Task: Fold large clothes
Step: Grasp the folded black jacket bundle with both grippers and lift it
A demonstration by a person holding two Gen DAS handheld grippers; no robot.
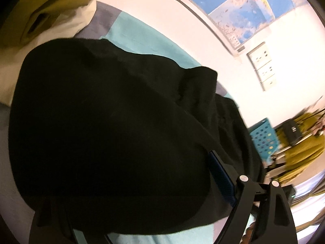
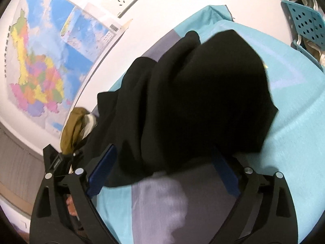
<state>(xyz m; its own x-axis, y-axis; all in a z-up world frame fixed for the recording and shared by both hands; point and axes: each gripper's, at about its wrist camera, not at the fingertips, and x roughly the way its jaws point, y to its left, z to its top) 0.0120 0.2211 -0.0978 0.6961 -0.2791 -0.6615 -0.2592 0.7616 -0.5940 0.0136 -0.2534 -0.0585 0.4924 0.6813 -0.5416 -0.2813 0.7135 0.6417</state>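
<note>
A large black garment (image 1: 105, 122) lies bunched in folds on a teal and grey sheet (image 1: 142, 34). In the left wrist view it fills the middle. My left gripper (image 1: 132, 174) stands wide open around it: the blue-padded right finger (image 1: 221, 179) runs along the cloth's edge, and the other finger is hidden under the cloth. In the right wrist view the same black garment (image 2: 193, 91) sits on the sheet (image 2: 294, 122) just ahead. My right gripper (image 2: 162, 162) is wide open, both blue pads (image 2: 101, 174) showing, with the near hem of the cloth lying between the fingertips.
Olive and white clothes (image 1: 40, 14) are piled at the sheet's far end, also seen as an olive heap (image 2: 75, 130). A wall map (image 2: 40, 61) and sockets (image 1: 262, 69) are behind. A teal perforated basket (image 2: 304, 22) stands beside the bed.
</note>
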